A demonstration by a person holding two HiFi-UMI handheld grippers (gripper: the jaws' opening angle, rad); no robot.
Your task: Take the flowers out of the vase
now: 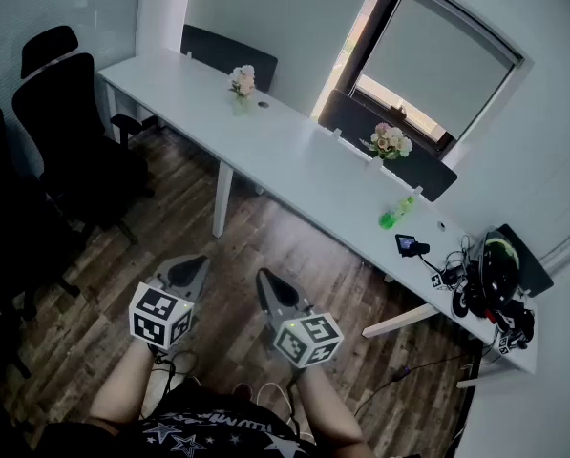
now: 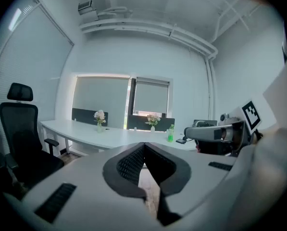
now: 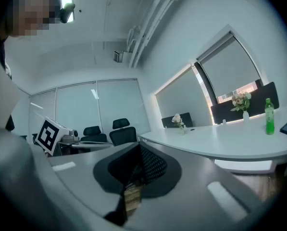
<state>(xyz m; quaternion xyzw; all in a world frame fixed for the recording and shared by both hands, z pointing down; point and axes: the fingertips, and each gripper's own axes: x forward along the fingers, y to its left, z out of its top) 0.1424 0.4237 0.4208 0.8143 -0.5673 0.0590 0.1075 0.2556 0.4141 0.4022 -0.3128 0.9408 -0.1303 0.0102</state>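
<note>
Two bunches of pale pink flowers stand in small vases on a long white table (image 1: 294,160). One bunch (image 1: 242,80) is near the far left end, the other bunch (image 1: 390,141) by the window. Both grippers are held low over the wooden floor, well short of the table. My left gripper (image 1: 197,265) is shut with nothing in it, and so is my right gripper (image 1: 263,279). The left gripper view shows its jaws (image 2: 144,145) closed, with both bunches (image 2: 100,115) (image 2: 152,120) far ahead. In the right gripper view the shut jaws (image 3: 139,146) point towards the table and flowers (image 3: 177,120).
A green bottle (image 1: 396,212) and a small black device (image 1: 410,246) stand on the table's right part. Cables and headsets (image 1: 490,284) crowd its right end. Black office chairs (image 1: 65,113) stand at the left. Dark chair backs line the table's far side.
</note>
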